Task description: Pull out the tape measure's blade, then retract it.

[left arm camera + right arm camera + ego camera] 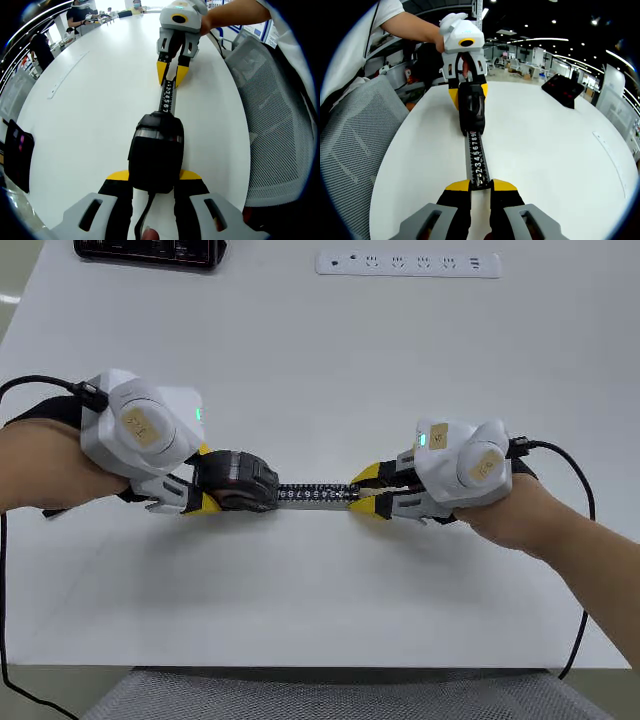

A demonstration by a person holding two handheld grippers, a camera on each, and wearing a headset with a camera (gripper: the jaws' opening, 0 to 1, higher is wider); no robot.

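A black tape measure rests on the white table, its case clamped between the yellow-tipped jaws of my left gripper. In the left gripper view the case sits between the jaws of that gripper. A short length of black blade with white numerals runs right from the case. My right gripper is shut on the blade's end; in the right gripper view the blade leads from the gripper to the case.
A white power strip lies at the table's far edge, and a black device sits at the far left. A grey mesh chair stands at the near edge. Cables trail from both grippers.
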